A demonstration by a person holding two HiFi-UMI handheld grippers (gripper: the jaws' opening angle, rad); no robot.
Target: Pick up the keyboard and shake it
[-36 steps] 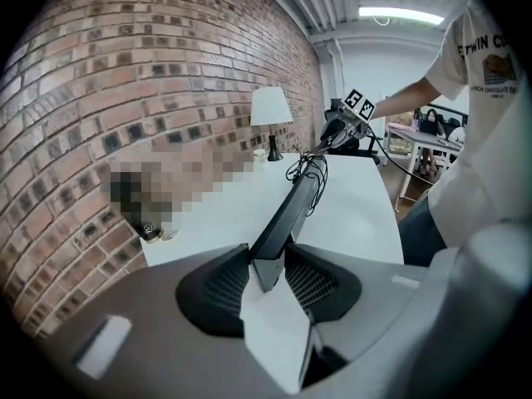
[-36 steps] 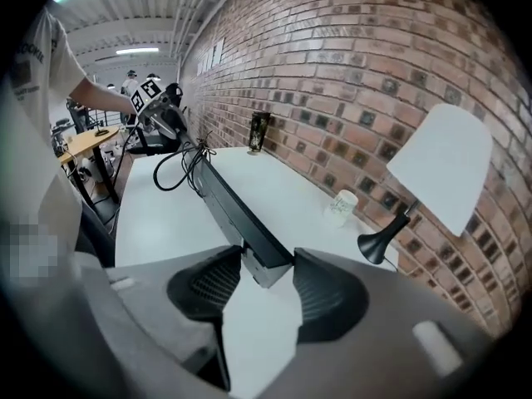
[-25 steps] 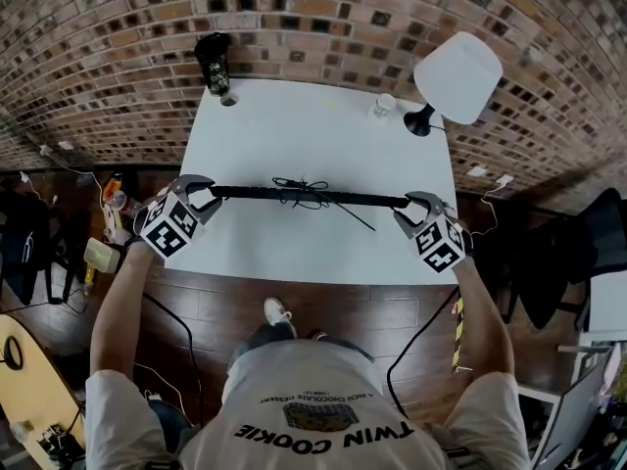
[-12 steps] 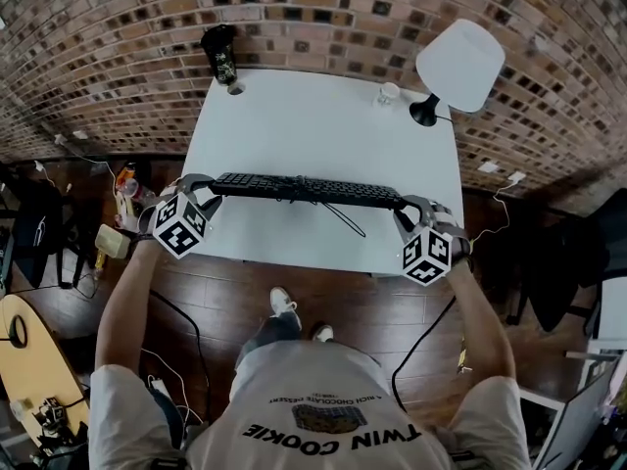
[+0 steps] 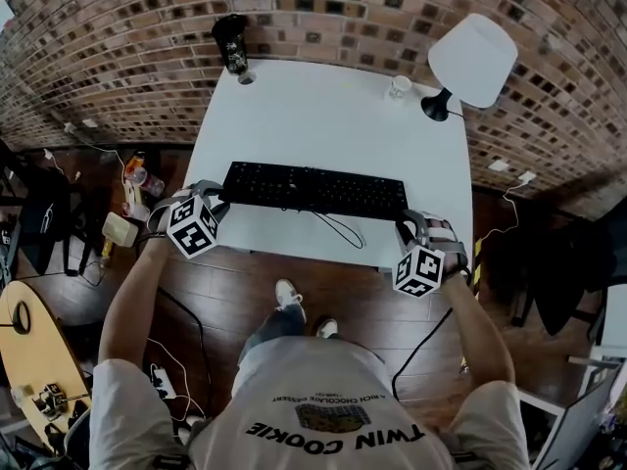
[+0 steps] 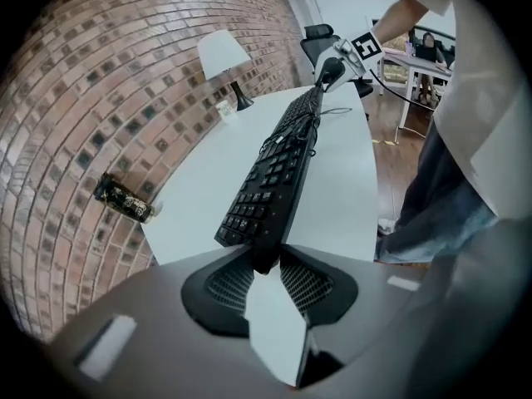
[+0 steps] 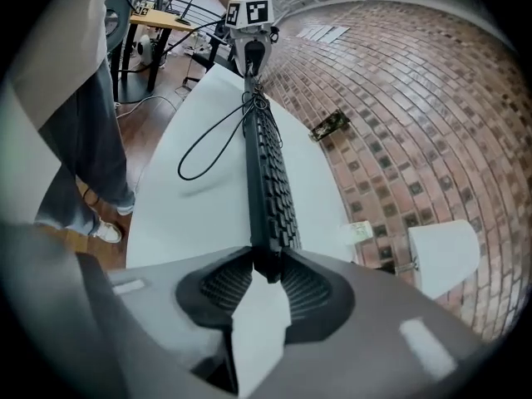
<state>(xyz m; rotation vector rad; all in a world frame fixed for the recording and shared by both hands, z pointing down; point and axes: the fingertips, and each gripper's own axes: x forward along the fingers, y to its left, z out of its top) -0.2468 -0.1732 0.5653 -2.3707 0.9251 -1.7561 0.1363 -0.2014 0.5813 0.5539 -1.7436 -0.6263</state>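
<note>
Head view: the black keyboard [image 5: 313, 191] spans the gap between the left tongs [image 5: 217, 196] and the right tongs [image 5: 407, 225], one end in each, keys facing up, over the near part of the white surface [image 5: 323, 116]. Its cable [image 5: 338, 228] hangs in a loop closer to the right tongs. A white lamp [image 5: 472, 59] stands well beyond the right tongs.

Left gripper view: the left tongs [image 6: 266, 260] are closing, and their pads press on the keyboard's [image 6: 274, 181] near end. The keyboard runs straight away from them to the right tongs [image 6: 330, 71] at its far end.

Right gripper view: the right tongs [image 7: 268, 271] are closing too, clamped on the keyboard's [image 7: 268, 173] other end. It stretches ahead to the left tongs [image 7: 249, 52], with the cable [image 7: 212, 140] looping off to the left of it.
</note>
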